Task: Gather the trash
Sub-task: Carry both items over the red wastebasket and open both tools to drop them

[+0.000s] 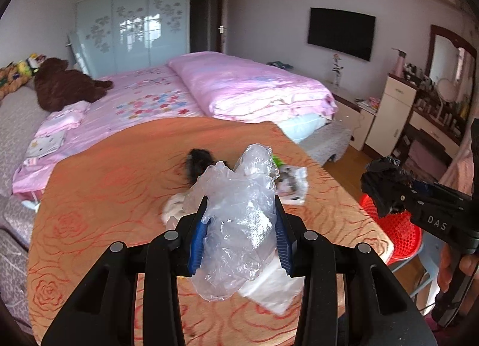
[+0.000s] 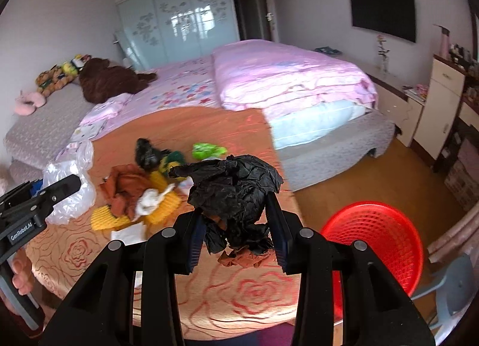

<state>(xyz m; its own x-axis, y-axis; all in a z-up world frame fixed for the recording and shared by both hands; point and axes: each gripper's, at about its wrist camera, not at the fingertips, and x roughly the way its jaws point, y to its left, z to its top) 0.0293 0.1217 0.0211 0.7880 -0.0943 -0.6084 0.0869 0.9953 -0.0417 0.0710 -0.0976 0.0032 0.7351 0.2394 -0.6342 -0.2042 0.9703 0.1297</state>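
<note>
My left gripper (image 1: 241, 205) is shut on a crumpled clear plastic bag (image 1: 239, 220) and holds it above the orange rose-patterned table (image 1: 104, 196). My right gripper (image 2: 235, 202) is shut on a crumpled black plastic bag (image 2: 236, 187) over the table's right edge. In the left wrist view the right gripper (image 1: 386, 193) with the black bag (image 1: 383, 181) hangs above the red mesh basket (image 1: 398, 232). A trash pile lies on the table: orange cloth (image 2: 125, 187), yellow foam netting (image 2: 110, 217), white tissue (image 2: 148, 200), a black clump (image 2: 146, 151) and a green wrapper (image 2: 208, 150).
The red basket (image 2: 374, 241) stands on a grey stool (image 2: 452, 280) right of the table. A pink bed (image 2: 284, 76) lies behind the table. A dresser (image 1: 419, 112) stands at the right wall. White paper (image 1: 269, 289) lies under the left gripper.
</note>
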